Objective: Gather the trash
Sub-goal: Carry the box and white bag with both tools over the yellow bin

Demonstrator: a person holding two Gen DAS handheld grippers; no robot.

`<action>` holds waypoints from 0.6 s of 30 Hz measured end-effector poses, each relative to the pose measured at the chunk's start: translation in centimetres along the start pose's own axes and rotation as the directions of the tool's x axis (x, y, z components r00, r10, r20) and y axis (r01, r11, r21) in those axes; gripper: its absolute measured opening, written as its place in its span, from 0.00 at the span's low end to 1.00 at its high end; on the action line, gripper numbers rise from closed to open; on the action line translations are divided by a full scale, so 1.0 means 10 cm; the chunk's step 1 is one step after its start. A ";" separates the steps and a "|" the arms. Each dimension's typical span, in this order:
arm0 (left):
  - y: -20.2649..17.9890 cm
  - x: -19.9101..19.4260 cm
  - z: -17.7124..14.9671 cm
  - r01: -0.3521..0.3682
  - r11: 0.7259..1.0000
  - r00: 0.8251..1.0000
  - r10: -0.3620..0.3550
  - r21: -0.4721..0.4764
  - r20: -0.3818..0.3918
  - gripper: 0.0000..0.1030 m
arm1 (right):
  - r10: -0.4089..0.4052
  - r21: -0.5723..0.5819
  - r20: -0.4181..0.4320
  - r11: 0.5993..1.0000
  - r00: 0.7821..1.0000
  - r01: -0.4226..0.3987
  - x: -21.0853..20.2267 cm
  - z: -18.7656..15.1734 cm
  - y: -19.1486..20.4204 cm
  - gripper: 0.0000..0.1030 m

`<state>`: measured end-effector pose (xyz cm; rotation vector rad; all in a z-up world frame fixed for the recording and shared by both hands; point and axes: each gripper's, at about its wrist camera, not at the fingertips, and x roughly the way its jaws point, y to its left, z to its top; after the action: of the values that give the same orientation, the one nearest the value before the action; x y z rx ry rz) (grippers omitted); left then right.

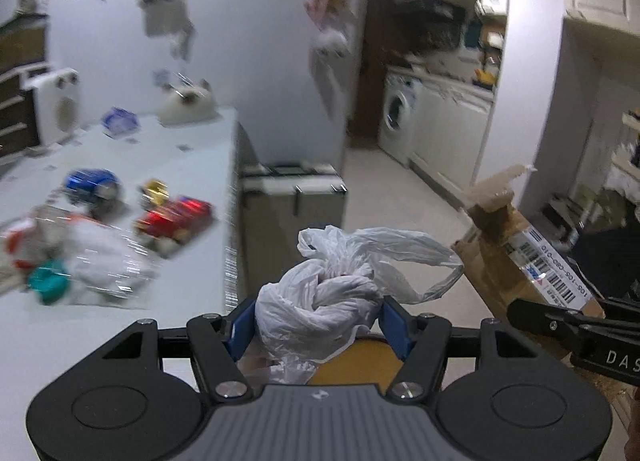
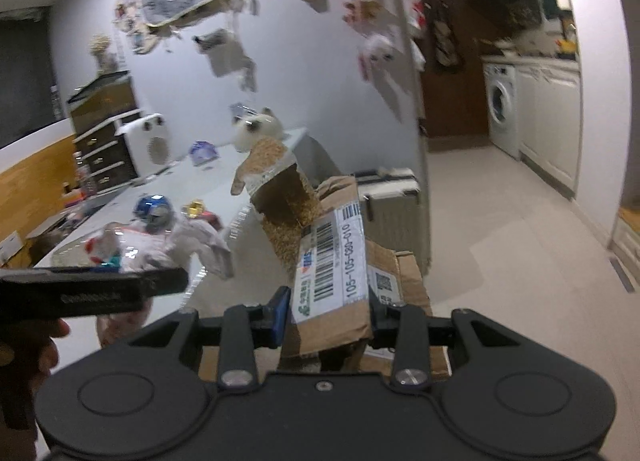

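Observation:
My left gripper [image 1: 318, 319] is shut on a crumpled white plastic bag [image 1: 332, 293], whose loose handles stick out ahead to the right. My right gripper [image 2: 328, 313] is shut on a torn cardboard box [image 2: 332, 257] with a barcode label; its ripped flap stands up. That box [image 1: 516, 249] shows at the right of the left wrist view. On the white table [image 1: 120, 165] lie a blue can [image 1: 94, 185], a red wrapper [image 1: 176, 219], a gold piece [image 1: 154, 189], a teal lid [image 1: 48, 281] and clear plastic wrap [image 1: 100, 257]. Both grippers hang past the table's right edge.
A grey suitcase [image 1: 294, 197] stands on the floor beside the table end. A washing machine [image 1: 398, 117] and white cabinets [image 1: 452, 133] line the far right wall. A cat-shaped white figure [image 1: 188, 103] sits at the table's back. Pale floor [image 2: 500, 229] stretches to the right.

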<state>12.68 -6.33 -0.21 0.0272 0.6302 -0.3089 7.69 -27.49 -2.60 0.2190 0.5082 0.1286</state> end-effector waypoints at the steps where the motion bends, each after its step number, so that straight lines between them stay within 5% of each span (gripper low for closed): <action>1: -0.04 0.11 0.01 0.011 1.000 1.000 -0.011 0.001 -0.021 0.63 | -0.009 0.013 -0.012 1.000 1.000 0.009 0.05 -0.01 -0.07 0.36; 9: -0.25 0.94 0.06 0.084 0.995 0.976 -0.094 -0.056 -0.194 0.63 | -0.051 0.137 -0.108 0.988 0.993 0.065 0.44 -0.09 -0.48 0.36; 18: -0.07 1.81 -0.20 0.060 0.979 0.902 -0.137 -0.195 -0.410 0.64 | -0.053 0.247 -0.239 0.962 0.969 0.113 0.97 -0.25 -0.79 0.36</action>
<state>25.15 -11.80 -12.39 -0.1139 1.0923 -0.3472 15.44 -32.98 -11.14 0.4410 0.7666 0.0036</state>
